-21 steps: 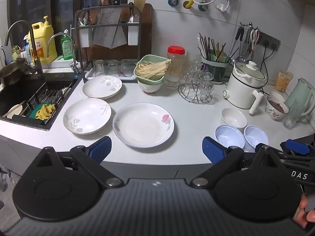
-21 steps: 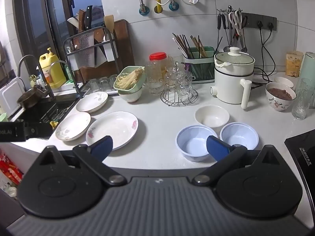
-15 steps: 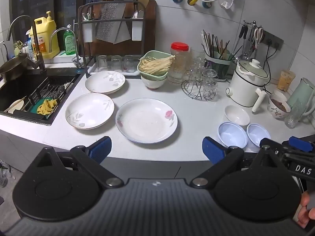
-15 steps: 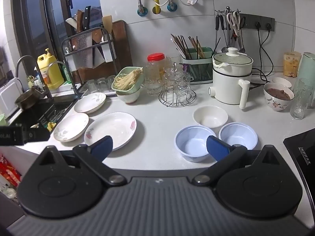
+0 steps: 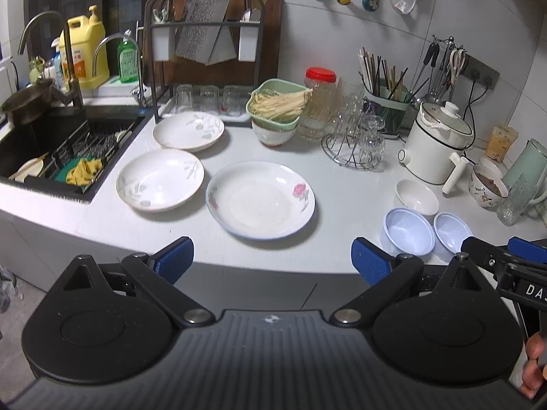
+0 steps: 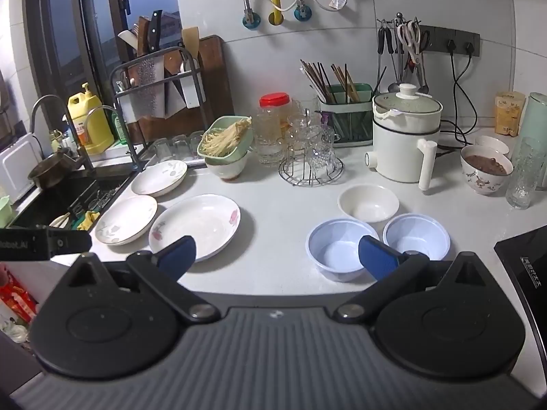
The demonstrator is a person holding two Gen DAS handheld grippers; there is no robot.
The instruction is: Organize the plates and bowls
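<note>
Hovering at bench (image 5: 342,188) front edge, left gripper (image 5: 272,259) jaws standing wide open, gripping nothing, blue pads apart over bare edge. Right gripper (image 6: 277,256) likewise hanging with jaws wide open, empty, left pad overlapping rose plate (image 6: 195,225) rim in view, right pad overlapping in view between two blue bowls, touching neither as far as can be told. In left wrist view: rose plate (image 5: 259,200) lying at 12 o'clock just beyond the jaws; leaf plate (image 5: 160,180) sitting beside it at 10 o'clock; second leaf plate (image 5: 188,131) lying further back at 11 o'clock, near sink (image 5: 51,143). Large blue bowl (image 5: 409,230) and small blue bowl (image 5: 453,227) sitting side by side at 2 o'clock, white bowl (image 5: 417,196) just behind them. In right wrist view: large blue bowl (image 6: 342,247) sitting at 1 o'clock, small blue bowl (image 6: 416,235) beside it, nearly touching, white bowl (image 6: 368,202) behind both. Standing at back: green basket of noodles (image 5: 277,106) stacked on a bowl, glass rack (image 5: 355,143), white cooker (image 5: 437,147), knife rack (image 5: 205,34). Showing at 4 o'clock of left view: fingers (image 5: 533,365) of a hand holding right gripper's handle.
</note>
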